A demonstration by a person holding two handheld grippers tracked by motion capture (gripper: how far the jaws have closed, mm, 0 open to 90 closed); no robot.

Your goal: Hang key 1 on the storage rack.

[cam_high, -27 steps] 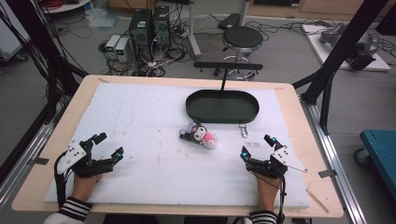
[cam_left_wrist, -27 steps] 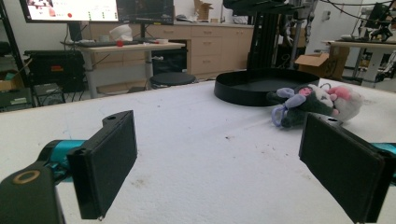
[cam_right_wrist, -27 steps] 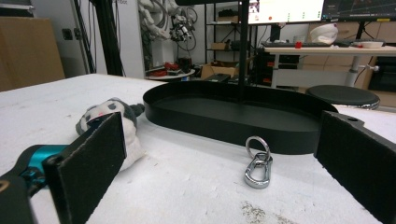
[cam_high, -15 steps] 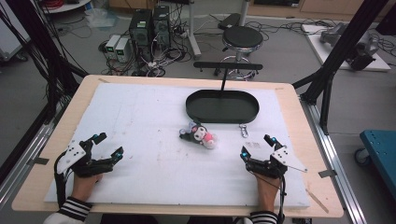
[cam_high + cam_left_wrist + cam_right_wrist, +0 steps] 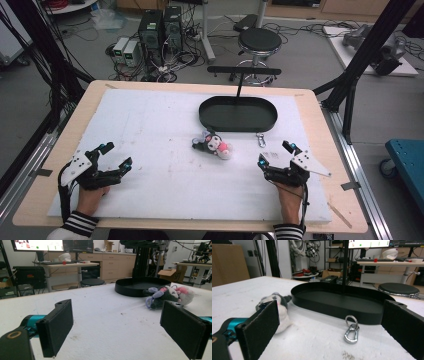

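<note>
Mid-mat, plush toy (image 5: 213,145) lying lengthwise left-right, pink end rightward.

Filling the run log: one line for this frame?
left gripper: open, empty | right gripper: open, empty | plush toy: on mat, untouched | black tray: empty | metal clip: beside tray

left gripper (image 5: 116,155) agape; right gripper (image 5: 274,153) agape
</note>
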